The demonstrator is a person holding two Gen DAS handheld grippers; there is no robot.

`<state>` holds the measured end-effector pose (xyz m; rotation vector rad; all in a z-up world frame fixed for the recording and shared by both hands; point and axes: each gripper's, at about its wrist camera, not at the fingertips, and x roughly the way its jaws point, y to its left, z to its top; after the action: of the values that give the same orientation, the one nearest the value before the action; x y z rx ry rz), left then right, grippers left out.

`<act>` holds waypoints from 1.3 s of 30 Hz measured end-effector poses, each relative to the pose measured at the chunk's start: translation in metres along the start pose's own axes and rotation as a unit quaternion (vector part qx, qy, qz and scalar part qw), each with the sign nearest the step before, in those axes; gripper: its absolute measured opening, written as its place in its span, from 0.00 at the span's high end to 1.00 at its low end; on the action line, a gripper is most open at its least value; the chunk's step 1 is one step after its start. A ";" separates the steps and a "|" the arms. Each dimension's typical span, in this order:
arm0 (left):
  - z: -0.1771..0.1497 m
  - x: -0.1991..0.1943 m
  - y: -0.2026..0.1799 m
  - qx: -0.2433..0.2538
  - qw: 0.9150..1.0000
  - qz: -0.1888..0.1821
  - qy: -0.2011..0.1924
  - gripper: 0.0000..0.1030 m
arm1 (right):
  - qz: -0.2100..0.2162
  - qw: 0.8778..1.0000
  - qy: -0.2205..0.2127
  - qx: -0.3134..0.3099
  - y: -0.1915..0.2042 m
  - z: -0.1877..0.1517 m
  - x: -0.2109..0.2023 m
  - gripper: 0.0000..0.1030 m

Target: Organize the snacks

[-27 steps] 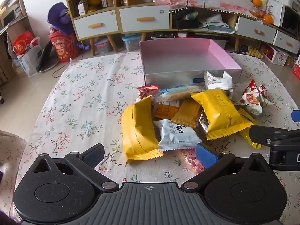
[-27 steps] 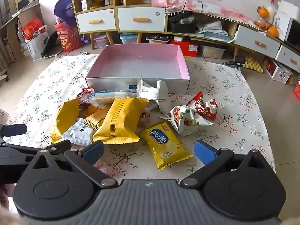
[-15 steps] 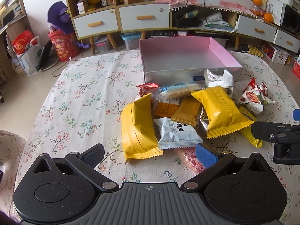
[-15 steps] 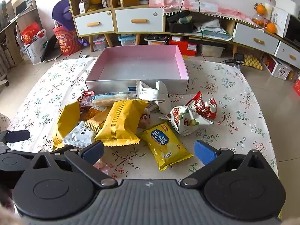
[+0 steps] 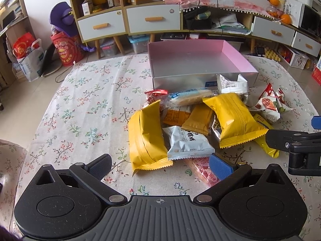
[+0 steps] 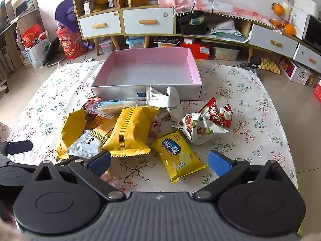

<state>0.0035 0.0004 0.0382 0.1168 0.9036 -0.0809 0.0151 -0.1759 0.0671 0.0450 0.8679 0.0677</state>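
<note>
Snack packets lie heaped mid-frame on the floral tablecloth [image 5: 84,108], just below the empty pink box [image 6: 148,68]. Biggest are two puffy yellow bags [image 6: 130,132], likely light, slippery and crushable, best pinched at a crimped end; the flat yellow pack [image 6: 177,158] is smaller. Left gripper [image 5: 160,165] and right gripper [image 6: 159,160] are both spread wide, holding nothing.

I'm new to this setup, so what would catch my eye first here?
A heap of snack packets, mostly bright yellow, sprawls mid-table on the floral tablecloth. Just behind it sits an empty pink-lined box. Both claws hang open in front of the heap, gripping nothing.
</note>
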 end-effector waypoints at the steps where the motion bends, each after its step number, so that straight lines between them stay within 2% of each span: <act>1: 0.000 0.000 0.000 0.000 1.000 0.000 0.000 0.00 | -0.001 1.000 0.004 -0.001 0.000 0.000 0.000 0.00; 29: 0.001 0.002 0.004 0.005 1.000 -0.009 0.007 0.00 | -0.017 1.000 0.011 0.007 -0.010 0.004 0.007 0.00; 36: 0.002 0.004 0.006 0.010 1.000 -0.013 0.009 0.00 | -0.007 1.000 -0.001 0.005 -0.010 0.008 0.009 0.00; 39: 0.005 0.007 0.010 0.011 1.000 -0.024 0.013 0.00 | 0.016 1.000 0.008 0.007 -0.010 0.010 0.014 0.00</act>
<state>0.0133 0.0098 0.0366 0.1164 0.9312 -0.1330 0.0322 -0.1848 0.0627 0.0721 0.8829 0.0908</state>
